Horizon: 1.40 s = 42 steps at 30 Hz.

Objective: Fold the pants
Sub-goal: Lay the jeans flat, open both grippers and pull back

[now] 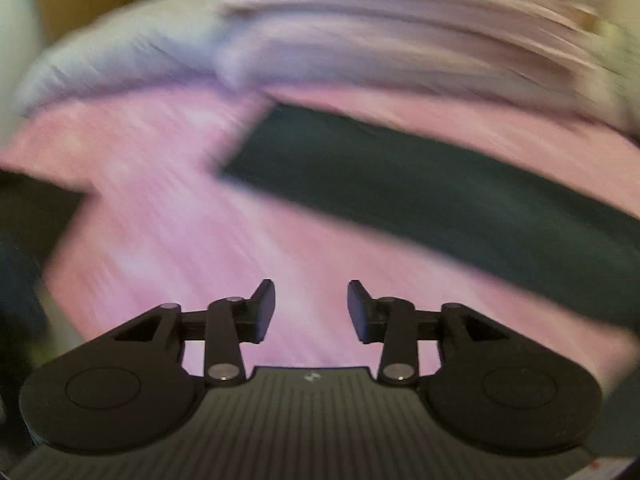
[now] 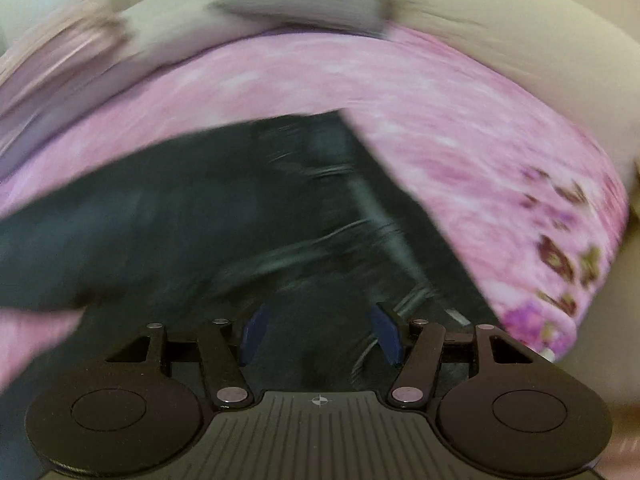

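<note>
Bed with pink floral-patterned sheet (image 1: 168,208), dark long pants (image 1: 420,200) lying flat on it, pale lilac pillows (image 1: 360,40) stacked at its far edge, all motion-blurred

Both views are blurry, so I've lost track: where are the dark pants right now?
The dark pants lie on the pink bedspread: in the left wrist view they stretch across the right side, and in the right wrist view they lie directly beneath the right gripper.

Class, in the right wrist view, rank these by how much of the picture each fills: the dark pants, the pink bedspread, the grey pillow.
1. Dark pants and pink bedspread: too alike to separate.
2. Grey pillow: smallest, though it lies farthest from the camera, so its true size is unsure.
</note>
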Motion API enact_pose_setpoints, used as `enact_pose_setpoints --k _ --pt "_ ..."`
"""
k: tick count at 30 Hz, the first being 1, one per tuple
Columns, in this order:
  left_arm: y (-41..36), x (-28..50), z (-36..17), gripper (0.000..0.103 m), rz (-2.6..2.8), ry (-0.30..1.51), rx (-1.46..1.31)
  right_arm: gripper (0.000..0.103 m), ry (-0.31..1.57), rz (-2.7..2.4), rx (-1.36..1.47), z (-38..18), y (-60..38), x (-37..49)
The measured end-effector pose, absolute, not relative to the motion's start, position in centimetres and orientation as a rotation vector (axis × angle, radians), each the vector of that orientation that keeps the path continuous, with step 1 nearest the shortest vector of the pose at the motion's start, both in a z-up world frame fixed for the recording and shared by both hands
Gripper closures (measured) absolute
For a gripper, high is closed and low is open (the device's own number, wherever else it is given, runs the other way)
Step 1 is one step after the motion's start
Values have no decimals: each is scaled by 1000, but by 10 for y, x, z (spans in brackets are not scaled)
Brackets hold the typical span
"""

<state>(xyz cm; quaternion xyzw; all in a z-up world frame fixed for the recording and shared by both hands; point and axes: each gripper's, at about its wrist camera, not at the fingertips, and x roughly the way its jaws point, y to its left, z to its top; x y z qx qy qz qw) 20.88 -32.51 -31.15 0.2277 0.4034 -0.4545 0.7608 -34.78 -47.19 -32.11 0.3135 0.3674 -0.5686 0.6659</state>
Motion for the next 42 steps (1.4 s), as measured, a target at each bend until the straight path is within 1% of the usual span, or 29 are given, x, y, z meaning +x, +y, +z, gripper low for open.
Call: enact_pose_setpoints --k 2,4,6,7,9,10,12,14,16,17,19,20,21,22,24,26,29,32,33,42 --pt "-286 155 -320 67 -1077 929 488 47 864 -1212 660 -332 -449 -339" --pt "-255 121 -334 67 -1107 984 467 47 886 -1174 635 -346 -429 -336" --pt "-231 93 -353 67 -1096 955 522 47 940 -1105 636 -367 -409 -337" --pt "-221 80 -365 67 -1075 934 578 47 989 -1084 620 -377 -400 -337" --pt "-202 70 -389 65 -1019 973 643 45 1055 -1043 599 -397 -380 -344" --pt "-191 64 -389 65 -1009 920 612 45 1025 -1041 574 -396 -370 -350" --pt "-184 57 -385 65 -948 945 628 45 1062 -1007 566 -389 -359 -356" --pt "-176 50 -371 66 -905 1005 621 45 1058 -990 592 -374 -350 -365" --pt "-165 34 -347 66 -891 1025 624 44 995 -974 607 -347 -339 -378" --pt "-156 20 -329 66 -899 1013 618 44 968 -962 613 -332 -333 -383" --pt "-141 0 -288 64 -926 1002 582 39 923 -936 631 -295 -321 -393" --pt "-136 -9 -270 62 -939 1004 571 34 907 -923 637 -278 -316 -397" --pt "-131 -16 -250 59 -951 1002 565 31 884 -904 639 -256 -311 -401" --pt "-125 -24 -233 57 -960 993 559 30 870 -886 636 -239 -307 -402" --pt "-108 -42 -195 46 -975 957 549 27 848 -856 623 -205 -296 -407" --pt "-101 -51 -166 39 -984 928 535 25 825 -839 599 -174 -284 -409" --pt "-88 -68 -130 37 -1000 902 523 22 801 -827 587 -141 -267 -413" --pt "-77 -80 -109 30 -1005 888 526 20 787 -813 595 -123 -252 -418" --pt "-76 -83 -106 29 -1009 890 532 19 788 -808 600 -121 -249 -419" --pt "-52 -117 -106 29 -1012 941 615 19 829 -793 662 -120 -210 -425"
